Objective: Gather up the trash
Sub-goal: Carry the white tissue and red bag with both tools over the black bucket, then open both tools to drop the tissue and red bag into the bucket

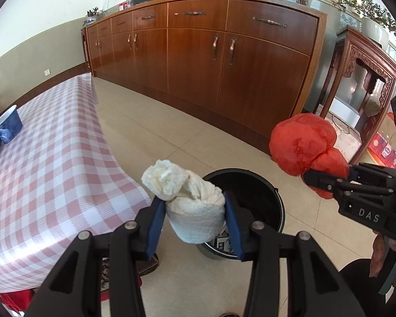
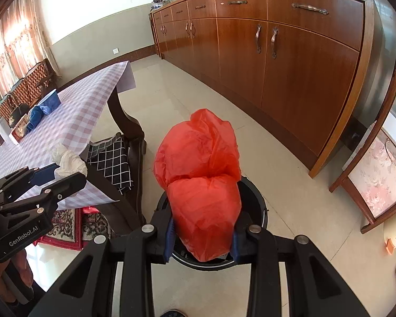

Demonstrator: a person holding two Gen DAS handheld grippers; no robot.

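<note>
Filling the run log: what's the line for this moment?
left gripper: holds white paper wad | right gripper: holds red bag | both above bin

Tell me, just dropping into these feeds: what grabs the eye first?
The crumpled red plastic bag, clamped in the right gripper, above the black trash bin on the floor. Next, the wad of white paper towel pinched in the left gripper, near the bin beside the checked tablecloth.
</note>
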